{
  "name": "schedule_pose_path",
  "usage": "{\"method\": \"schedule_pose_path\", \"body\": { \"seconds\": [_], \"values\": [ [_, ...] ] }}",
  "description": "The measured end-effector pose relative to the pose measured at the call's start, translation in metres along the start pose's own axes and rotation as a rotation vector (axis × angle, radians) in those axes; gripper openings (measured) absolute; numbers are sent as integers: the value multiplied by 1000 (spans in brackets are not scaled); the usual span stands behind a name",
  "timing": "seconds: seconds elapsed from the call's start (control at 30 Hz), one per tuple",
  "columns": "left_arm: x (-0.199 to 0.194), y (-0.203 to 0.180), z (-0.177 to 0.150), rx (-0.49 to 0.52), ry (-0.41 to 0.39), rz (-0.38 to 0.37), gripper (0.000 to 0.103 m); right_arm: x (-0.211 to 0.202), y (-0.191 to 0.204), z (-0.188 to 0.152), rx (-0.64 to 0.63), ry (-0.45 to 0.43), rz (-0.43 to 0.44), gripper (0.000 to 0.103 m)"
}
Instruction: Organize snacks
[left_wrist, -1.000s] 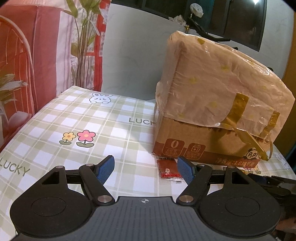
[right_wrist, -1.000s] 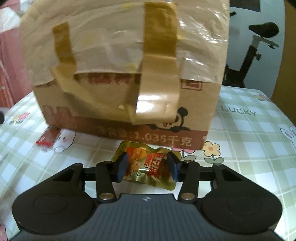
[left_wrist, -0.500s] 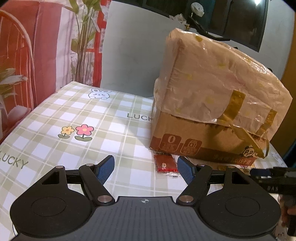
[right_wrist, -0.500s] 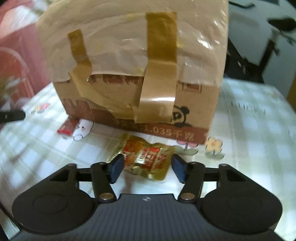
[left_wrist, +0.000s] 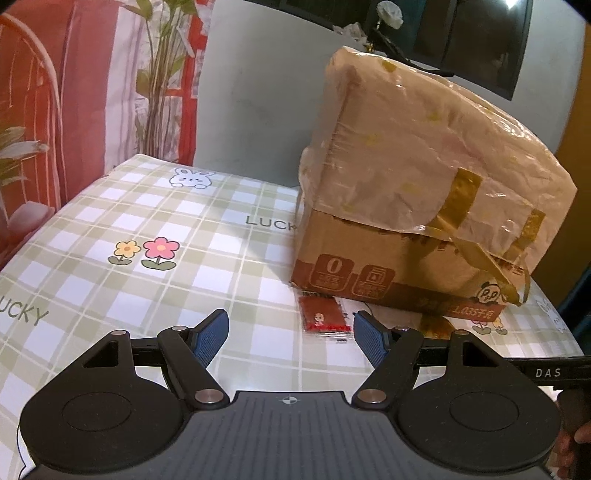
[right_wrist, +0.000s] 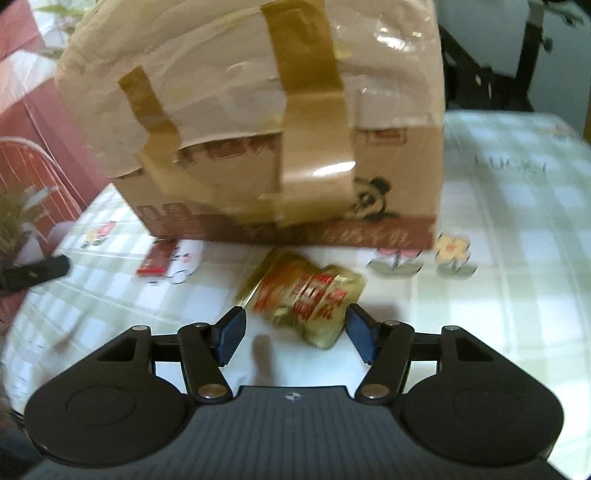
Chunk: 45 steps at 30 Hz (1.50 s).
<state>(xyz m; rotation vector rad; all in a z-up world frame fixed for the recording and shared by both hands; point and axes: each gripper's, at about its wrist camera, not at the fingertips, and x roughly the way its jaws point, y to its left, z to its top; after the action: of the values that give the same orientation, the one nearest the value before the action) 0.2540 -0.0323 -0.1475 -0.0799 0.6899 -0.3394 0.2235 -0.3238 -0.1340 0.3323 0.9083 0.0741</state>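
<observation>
The right gripper (right_wrist: 293, 334) has let go of the gold snack pouch (right_wrist: 304, 295); its fingers are opening, and the pouch lies loose on the desk (right_wrist: 517, 258) before the cardboard box (right_wrist: 258, 129), seemingly delivered. The left gripper (left_wrist: 291, 339) hovers, fingers apart and empty, near the red packet (left_wrist: 322, 318).

Checked tablecloth (left_wrist: 155, 221) bears a taped carton (left_wrist: 406, 206), red sachet (left_wrist: 322, 318), gold packet (right_wrist: 306, 295)

Packet (left_wrist: 324, 318) and pouch (right_wrist: 306, 295) before box (left_wrist: 406, 206)

Red packet (left_wrist: 324, 318) beside taped box (left_wrist: 417, 206)
</observation>
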Motion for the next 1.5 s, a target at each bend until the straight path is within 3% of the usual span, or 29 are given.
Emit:
{"method": "schedule_pose_path", "body": {
  "seconds": [0.17, 0.33, 0.43, 0.53, 0.77, 0.87, 0.93, 1.1, 1.27, 1.5],
  "values": [
    [-3, 1, 0, 0, -12, -6, 76, 1, 9, 0, 53, 63, 118, 63],
    [-2, 0, -2, 0, 0, -8, 76, -1, 27, 1, -272, -58, -5, 63],
    [-3, 0, -2, 8, -5, -9, 76, 13, 23, 1, -408, -64, -39, 63],
    [-2, 1, -2, 7, -4, -2, 76, 26, 12, 5, -434, -34, -15, 73],
    [0, 1, -3, 9, 8, -1, 76, 33, 1, 13, -455, -29, 42, 84],
    [0, 0, -4, 11, 11, -1, 76, 34, 2, 11, -449, -48, 29, 77],
    [0, 1, -4, 11, 13, -2, 76, 33, 1, 9, -432, -60, 16, 65],
    [-1, 1, -5, 15, 16, -4, 76, 27, 7, 3, -417, -52, 16, 53],
    [2, -1, -7, 26, 35, -3, 76, 18, 14, -12, -365, -64, 38, 51],
    [19, -12, -8, 80, 76, -6, 76, 8, 10, -31, -303, -153, 25, 42]
  ]
}}
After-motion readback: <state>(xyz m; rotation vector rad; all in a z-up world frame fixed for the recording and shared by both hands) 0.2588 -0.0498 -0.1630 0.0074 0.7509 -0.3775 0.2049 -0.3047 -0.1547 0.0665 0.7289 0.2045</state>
